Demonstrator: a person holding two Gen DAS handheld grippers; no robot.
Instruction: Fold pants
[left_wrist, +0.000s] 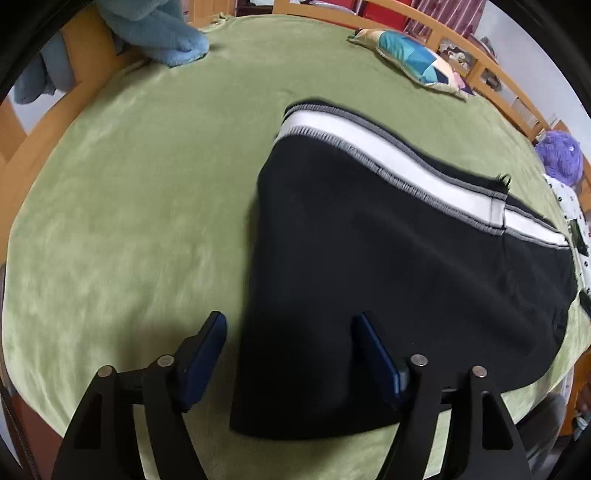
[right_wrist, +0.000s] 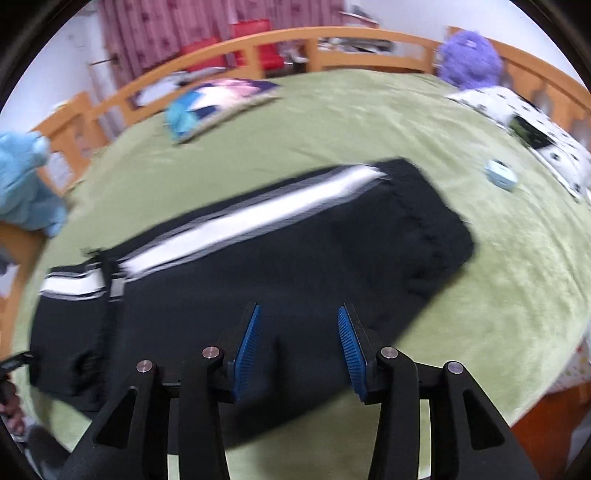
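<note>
**Pants folded over on the green blanket, both grippers spread above them**

Left wrist view first, going left to right. At 11 o'clock there's a blue plush (left_wrist: 162, 33) draped on the wooden bed rail (left_wrist: 22, 147). The green blanket (left_wrist: 147, 192) fills most of the frame. The left gripper (left_wrist: 290, 325) sits at 6 o'clock with its fingers spread wide, holding nothing; one finger (left_wrist: 207, 354) is over bare blanket, the other over the cloth. The pants (left_wrist: 388, 280) run from 6 toward 3 o'clock — black, with a white stripe (left_wrist: 369, 147) edged in grey, and one layer folded over another so the stripe steps down near 3. A patchwork pillow (left_wrist: 413, 59) lies at 1 o'clock and a purple plush (left_wrist: 559, 155) at 3.

Right wrist view is blurry. The pants (right_wrist: 258, 266) stretch from 9 o'clock to about 2, stripe along the far edge. The right gripper (right_wrist: 299, 314) hovers at 6 o'clock over the near edge — fingers apart, blue pads (right_wrist: 247, 350) showing, nothing pinched. A small blue thing (right_wrist: 500, 177) sits on the blanket at 2 o'clock, well apart from the pants; can't tell what it is. A spotted cloth (right_wrist: 535, 140) lies beyond it.
</note>
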